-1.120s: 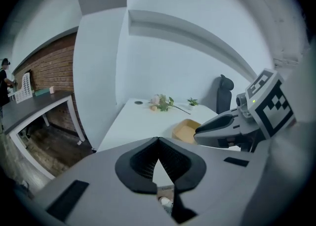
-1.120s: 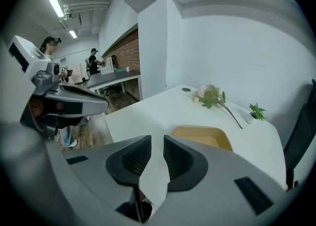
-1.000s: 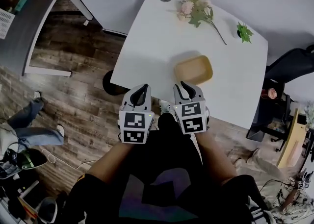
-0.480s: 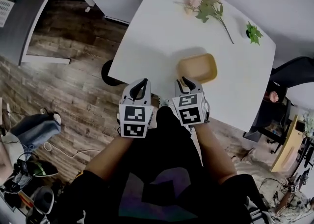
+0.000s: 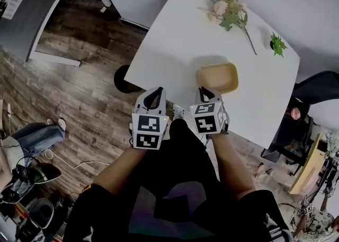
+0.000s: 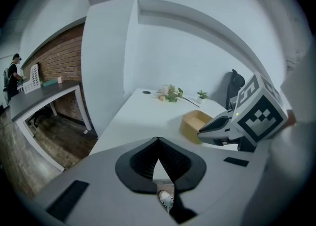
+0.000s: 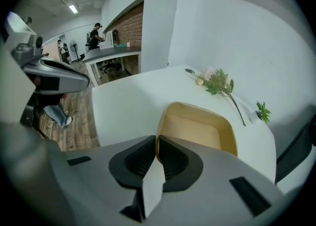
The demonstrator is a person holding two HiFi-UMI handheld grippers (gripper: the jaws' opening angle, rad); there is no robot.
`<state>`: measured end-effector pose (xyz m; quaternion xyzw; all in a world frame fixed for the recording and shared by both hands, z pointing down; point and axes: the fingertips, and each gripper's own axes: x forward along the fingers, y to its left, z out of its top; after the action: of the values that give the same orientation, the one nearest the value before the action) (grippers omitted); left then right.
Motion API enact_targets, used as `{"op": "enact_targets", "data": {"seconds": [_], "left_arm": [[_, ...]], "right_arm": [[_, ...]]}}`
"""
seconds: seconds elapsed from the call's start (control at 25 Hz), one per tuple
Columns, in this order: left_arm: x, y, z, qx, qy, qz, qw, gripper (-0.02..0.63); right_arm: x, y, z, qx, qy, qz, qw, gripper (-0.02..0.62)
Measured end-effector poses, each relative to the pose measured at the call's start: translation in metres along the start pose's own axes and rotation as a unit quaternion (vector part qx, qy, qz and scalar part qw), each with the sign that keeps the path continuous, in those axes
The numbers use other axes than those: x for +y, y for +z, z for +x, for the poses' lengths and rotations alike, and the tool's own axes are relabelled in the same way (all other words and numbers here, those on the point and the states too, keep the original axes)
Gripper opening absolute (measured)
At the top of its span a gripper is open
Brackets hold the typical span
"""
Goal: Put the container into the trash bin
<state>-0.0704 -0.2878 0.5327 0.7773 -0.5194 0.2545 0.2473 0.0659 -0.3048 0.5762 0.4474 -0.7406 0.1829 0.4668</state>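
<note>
white table, container rim half hidden between right claw's closing jaws

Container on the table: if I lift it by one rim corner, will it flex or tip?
It is probably light: the container looks empty and thin-walled. With the right tongs closing on one rim corner, it will likely hang tilted, and the rim may flex. On the smooth white table it might slide rather than tip if nudged.
</note>
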Motion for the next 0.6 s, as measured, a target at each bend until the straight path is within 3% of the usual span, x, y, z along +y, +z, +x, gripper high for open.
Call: {"op": "enact_targets", "data": {"seconds": [0.28,0.6], "left_arm": [[0.035,0.0,-0.038,-0.031,0.033,-0.02,0.9988,0.008],[0.11,-0.03,-0.11,-0.057,0.099,-0.063,0.9915,0.008]], "right_arm": [[0.035,0.048,-0.027,-0.065,0.0,-0.037,0.997,0.037],[0.142,0.116,-0.059,-0.143,0.063,-0.082,0.984,0.035]]}}
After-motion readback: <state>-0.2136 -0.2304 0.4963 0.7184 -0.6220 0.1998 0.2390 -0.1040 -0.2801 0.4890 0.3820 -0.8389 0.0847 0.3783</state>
